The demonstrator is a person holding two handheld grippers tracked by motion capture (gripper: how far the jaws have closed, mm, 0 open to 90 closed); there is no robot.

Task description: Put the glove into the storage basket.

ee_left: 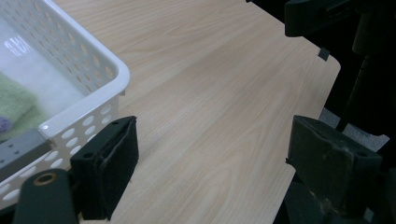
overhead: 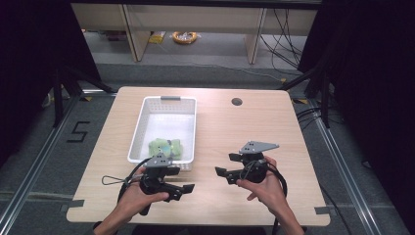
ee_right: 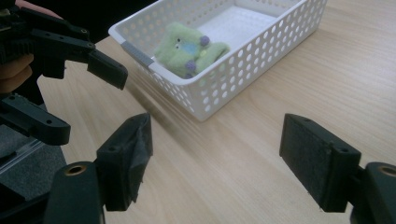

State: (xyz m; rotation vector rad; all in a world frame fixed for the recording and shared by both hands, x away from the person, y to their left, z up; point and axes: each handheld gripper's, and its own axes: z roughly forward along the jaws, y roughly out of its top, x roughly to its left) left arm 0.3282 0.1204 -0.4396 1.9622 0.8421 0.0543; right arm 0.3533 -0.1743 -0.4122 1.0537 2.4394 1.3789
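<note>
On the table (overhead: pixel 230 132), high view: one white perforated basket (overhead: pixel 169 128), long side running away from the person, set left of centre. One green plush toy (overhead: pixel 165 146) lies inside at its near end. Left claw (overhead: pixel 182 192), held in the person's left hand (overhead: pixel 139 193), sits just in front of the basket's near rim, jaws spread and pointing right. Right claw (overhead: pixel 227 165), held in the right hand (overhead: pixel 264 188), is to the right of the basket and apart from it, jaws spread and pointing left. The two claws face each other over bare wood; nothing between either pair of jaws.

Left gripper view: left claw (ee_left: pixel 212 158) spread wide over bare tabletop; basket corner (ee_left: pixel 112 70) beside its left jaw; a strip of green plush (ee_left: pixel 16 100) inside.

Right gripper view: right claw (ee_right: pixel 217 161) spread wide, empty; basket (ee_right: pixel 243 60) beyond it with the plush toy (ee_right: pixel 187 49) against the near wall; left claw (ee_right: pixel 86 100) at far left, open.
</note>
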